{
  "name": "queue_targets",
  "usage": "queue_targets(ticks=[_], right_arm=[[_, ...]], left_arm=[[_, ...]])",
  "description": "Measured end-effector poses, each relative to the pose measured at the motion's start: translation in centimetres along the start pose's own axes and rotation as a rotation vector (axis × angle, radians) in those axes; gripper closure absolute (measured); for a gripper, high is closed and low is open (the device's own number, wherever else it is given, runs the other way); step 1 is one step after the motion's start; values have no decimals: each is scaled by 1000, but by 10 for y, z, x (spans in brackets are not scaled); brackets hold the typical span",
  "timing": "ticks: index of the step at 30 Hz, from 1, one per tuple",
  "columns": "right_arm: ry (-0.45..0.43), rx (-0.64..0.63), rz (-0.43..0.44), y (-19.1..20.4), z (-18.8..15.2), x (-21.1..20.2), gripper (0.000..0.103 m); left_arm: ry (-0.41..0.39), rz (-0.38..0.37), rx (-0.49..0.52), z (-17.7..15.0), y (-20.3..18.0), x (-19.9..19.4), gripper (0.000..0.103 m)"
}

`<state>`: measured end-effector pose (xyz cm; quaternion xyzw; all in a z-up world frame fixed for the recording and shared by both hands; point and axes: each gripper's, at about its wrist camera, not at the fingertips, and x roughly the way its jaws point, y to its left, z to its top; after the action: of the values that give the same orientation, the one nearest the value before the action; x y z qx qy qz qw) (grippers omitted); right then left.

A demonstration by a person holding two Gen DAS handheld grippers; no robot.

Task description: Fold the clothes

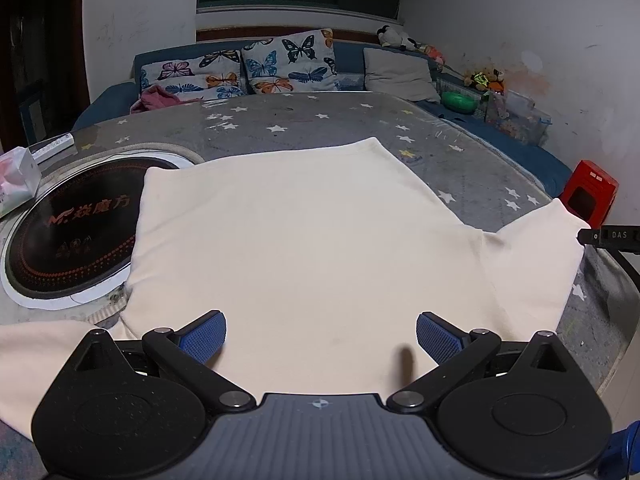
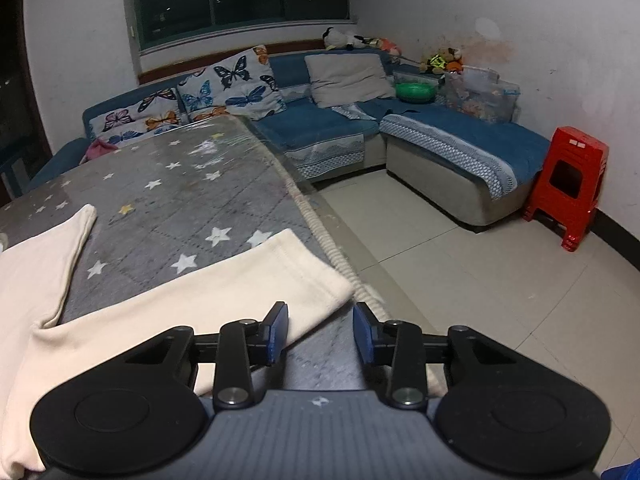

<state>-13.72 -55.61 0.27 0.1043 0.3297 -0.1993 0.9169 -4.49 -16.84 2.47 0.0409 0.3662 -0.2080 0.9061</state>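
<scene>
Below the spread left gripper (image 1: 321,334) lies the cream garment (image 1: 304,232).

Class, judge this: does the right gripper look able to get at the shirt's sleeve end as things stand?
Probably yes. The right gripper is open, the sleeve lies flat on the table just ahead of its left finger, and nothing lies between them.
</scene>
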Motion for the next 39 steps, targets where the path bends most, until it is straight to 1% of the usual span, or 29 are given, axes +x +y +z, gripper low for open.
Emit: queue_targets(ticks=[2,3,5,7,15,18,19,24,25,29,30,31,35,39], right_arm=[[-3,-4,-4,0,0,1,73],[-4,-6,-6,0,0,2,76],[-6,-8,-8,-1,1,3,79],[-7,-6,-9,-1,2,4,85],[-13,-11,-11,1,4,7,86],[-20,-3,-14,1,4,7,95],[-24,-5,-20,1,4,7,96],[-20,-21,-34,3,4,8,95],[-19,-23,-38,3,5,8,94],[-24,-34,-43,5,6,6,92],[-25,-35,-41,6,6,5,91],[-26,-37,-40,7,6,5,88],[-28,-43,-34,11,7,3,85],[-30,-49,-28,15,7,1,84]], left_arm=[[3,1,-1,0,0,0,0],[4,2,-1,-1,-1,0,0],[5,2,0,-1,-1,0,0],[6,2,-1,0,-1,1,0],[10,2,-1,-1,-1,2,0],[12,3,1,-2,-1,2,0],[13,5,1,-2,0,2,0],[14,12,-2,-3,3,3,0],[14,14,-6,-3,4,3,0],[1,28,-29,-6,16,0,0],[-2,33,-39,-7,20,-1,0],[0,39,-53,-7,25,-1,0],[-16,24,-94,-10,39,-4,0],[-27,20,-94,-9,38,-8,0]])
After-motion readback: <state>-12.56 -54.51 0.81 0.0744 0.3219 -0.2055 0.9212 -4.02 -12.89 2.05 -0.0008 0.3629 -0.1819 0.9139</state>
